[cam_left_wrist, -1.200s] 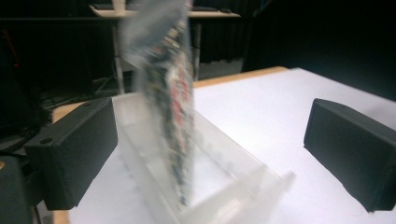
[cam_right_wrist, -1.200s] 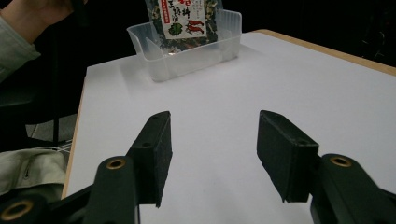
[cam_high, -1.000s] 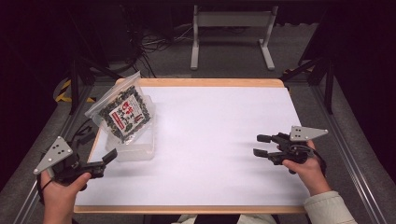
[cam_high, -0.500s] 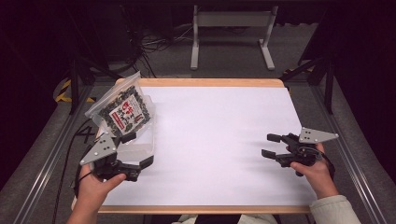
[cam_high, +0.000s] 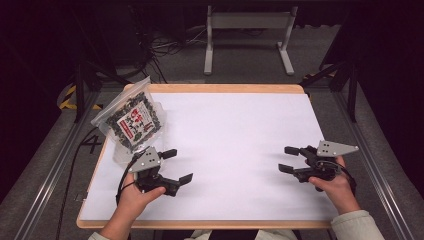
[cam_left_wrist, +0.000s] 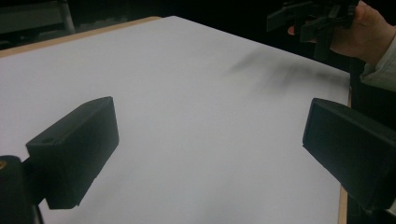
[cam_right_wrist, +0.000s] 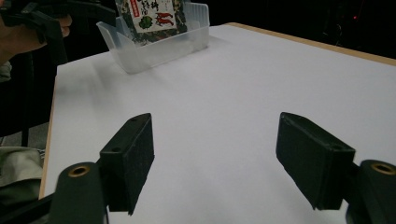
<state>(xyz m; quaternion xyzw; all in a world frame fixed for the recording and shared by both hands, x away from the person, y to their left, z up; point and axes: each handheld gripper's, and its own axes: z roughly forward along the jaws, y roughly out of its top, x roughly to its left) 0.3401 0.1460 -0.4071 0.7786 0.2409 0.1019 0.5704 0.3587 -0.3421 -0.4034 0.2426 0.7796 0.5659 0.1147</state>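
A clear bag (cam_high: 131, 120) of dark snack with a red and white label stands tilted in a clear plastic bin (cam_high: 120, 152) at the table's left edge. In the right gripper view the bag (cam_right_wrist: 152, 11) and its bin (cam_right_wrist: 154, 44) lie far ahead. My left gripper (cam_high: 177, 165) hovers just right of the bin, open and empty, over bare white sheet (cam_left_wrist: 210, 140). My right gripper (cam_high: 286, 159) is near the right edge, pointing left. Its jaws have just been opening and stand wide with nothing between them (cam_right_wrist: 219, 154).
The white sheet (cam_high: 235, 145) covers a wood-rimmed table (cam_high: 215, 88). A grey metal stand (cam_high: 247, 30) and cables lie on the floor behind. Metal rails run along both sides. In the left gripper view the right gripper (cam_left_wrist: 308, 16) shows far off.
My left hand has moved right from the front-left corner to just right of the bin. The right gripper's jaws have spread wider; that hand has hardly shifted.
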